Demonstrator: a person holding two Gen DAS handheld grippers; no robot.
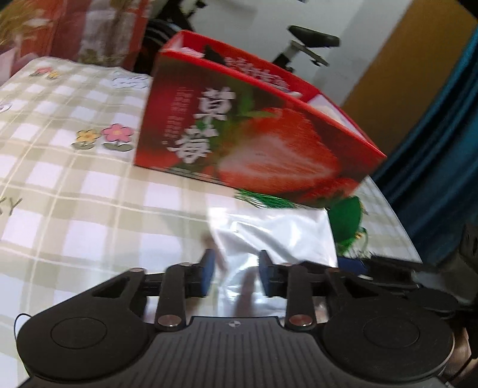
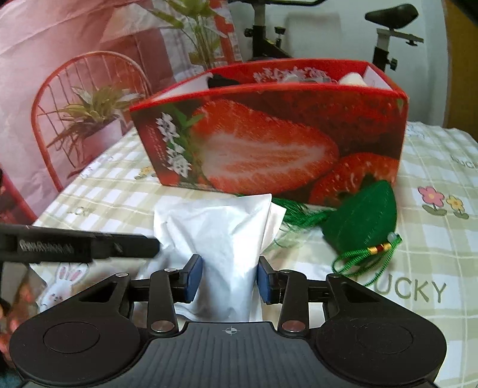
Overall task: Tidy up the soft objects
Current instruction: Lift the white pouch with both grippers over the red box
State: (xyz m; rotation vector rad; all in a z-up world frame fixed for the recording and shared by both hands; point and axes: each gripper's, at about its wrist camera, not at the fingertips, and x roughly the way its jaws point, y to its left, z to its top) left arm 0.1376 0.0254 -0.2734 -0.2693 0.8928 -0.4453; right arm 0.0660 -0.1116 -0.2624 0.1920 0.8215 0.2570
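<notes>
A checked tablecloth (image 2: 433, 167) printed with flowers and the word LUCKY covers the surface where I work, a pink wall hanging (image 2: 74, 35) and an exercise bike (image 2: 388, 27) filling the room behind it. On the cloth stands an open red strawberry box (image 2: 269, 140), soft things showing over its rim, though I cannot make out what they are. Just in front of the box lies a white pouch (image 2: 221, 238), silvery in my left wrist view, its far end near the box's base. My right gripper (image 2: 229, 276) has the pouch's near end between its blue pads (image 2: 193, 277), and both pads sit against its sides in what reads as a soft grip. My left gripper (image 1: 237, 273) comes at the same pouch from the left; its fingers stand partly apart over the foil, but motion blur keeps me from telling whether they press on it. A green knitted sachet (image 2: 364, 218) with a tassel and a beaded cord rests beside the pouch, touching the box's front corner; the box cuts off part of it in the left view. The pouch's lower edge is hidden under my right gripper's body.
</notes>
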